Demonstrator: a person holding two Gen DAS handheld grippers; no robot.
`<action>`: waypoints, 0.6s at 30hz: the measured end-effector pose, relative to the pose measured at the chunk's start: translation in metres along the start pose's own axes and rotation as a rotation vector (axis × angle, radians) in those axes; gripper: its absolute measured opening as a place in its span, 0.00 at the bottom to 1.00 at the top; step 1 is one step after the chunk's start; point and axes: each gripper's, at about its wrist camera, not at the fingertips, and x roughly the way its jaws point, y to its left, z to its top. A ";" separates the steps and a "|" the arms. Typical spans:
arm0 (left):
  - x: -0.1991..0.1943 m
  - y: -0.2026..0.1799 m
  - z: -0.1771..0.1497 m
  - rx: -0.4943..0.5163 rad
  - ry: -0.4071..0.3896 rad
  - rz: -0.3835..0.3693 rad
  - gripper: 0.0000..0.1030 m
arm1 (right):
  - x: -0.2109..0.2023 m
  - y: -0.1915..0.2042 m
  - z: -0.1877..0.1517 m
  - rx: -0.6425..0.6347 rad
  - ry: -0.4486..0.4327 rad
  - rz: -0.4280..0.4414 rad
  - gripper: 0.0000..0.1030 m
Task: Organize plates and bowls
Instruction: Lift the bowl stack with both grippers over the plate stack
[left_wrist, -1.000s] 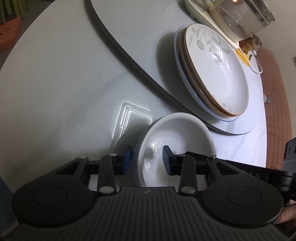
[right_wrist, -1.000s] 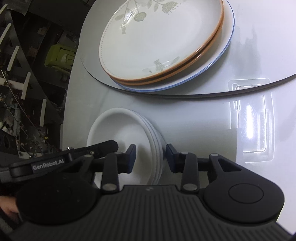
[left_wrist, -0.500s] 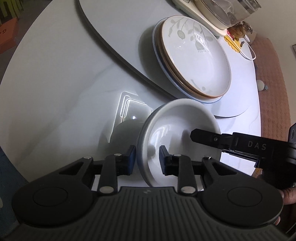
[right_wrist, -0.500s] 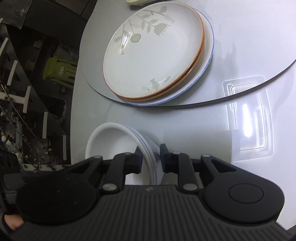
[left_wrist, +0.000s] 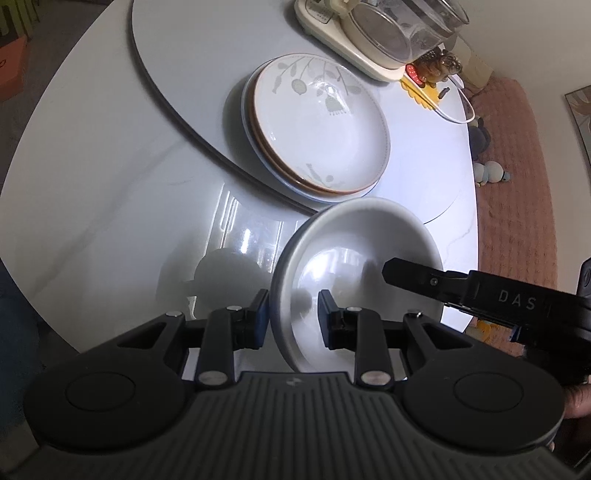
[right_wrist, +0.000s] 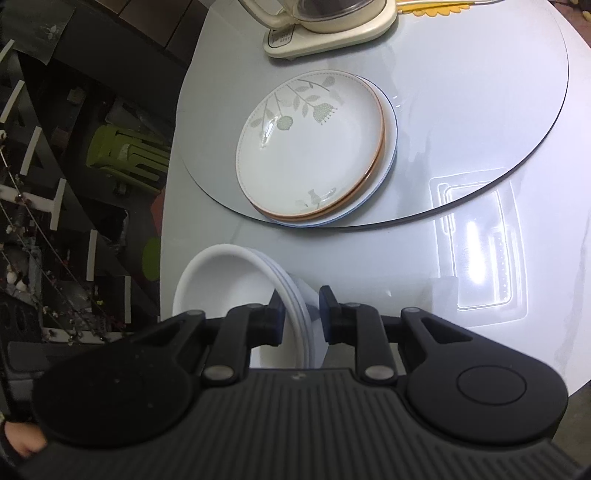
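Note:
A stack of white bowls (left_wrist: 354, 258) is held above the white table (left_wrist: 92, 192), gripped from both sides. My left gripper (left_wrist: 293, 317) is shut on the stack's near rim. My right gripper (right_wrist: 301, 314) is shut on the opposite rim of the bowl stack (right_wrist: 229, 280); one of its fingers (left_wrist: 417, 278) reaches into the top bowl in the left wrist view. A stack of plates (left_wrist: 317, 125) with a leaf-patterned plate on top lies on the round turntable (left_wrist: 184, 48); it also shows in the right wrist view (right_wrist: 314, 147).
A cream appliance with a clear glass bowl (left_wrist: 376, 37) stands at the far side of the turntable, also in the right wrist view (right_wrist: 328, 26). A yellow mat (left_wrist: 424, 88) lies beside it. Chairs and a green stool (right_wrist: 125, 155) stand beyond the table's edge.
Both grippers have closed on the bowl stack's rim and lifted it off the table; the plates and appliance now look farther away.

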 end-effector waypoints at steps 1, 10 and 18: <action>-0.006 -0.003 0.001 0.006 -0.008 -0.011 0.31 | -0.005 0.003 0.001 -0.008 -0.008 -0.006 0.22; -0.027 -0.017 0.014 -0.005 -0.043 -0.061 0.31 | -0.030 0.001 0.019 0.034 -0.067 0.007 0.22; -0.036 -0.024 0.043 -0.004 -0.082 -0.067 0.31 | -0.033 0.006 0.041 0.041 -0.061 0.031 0.22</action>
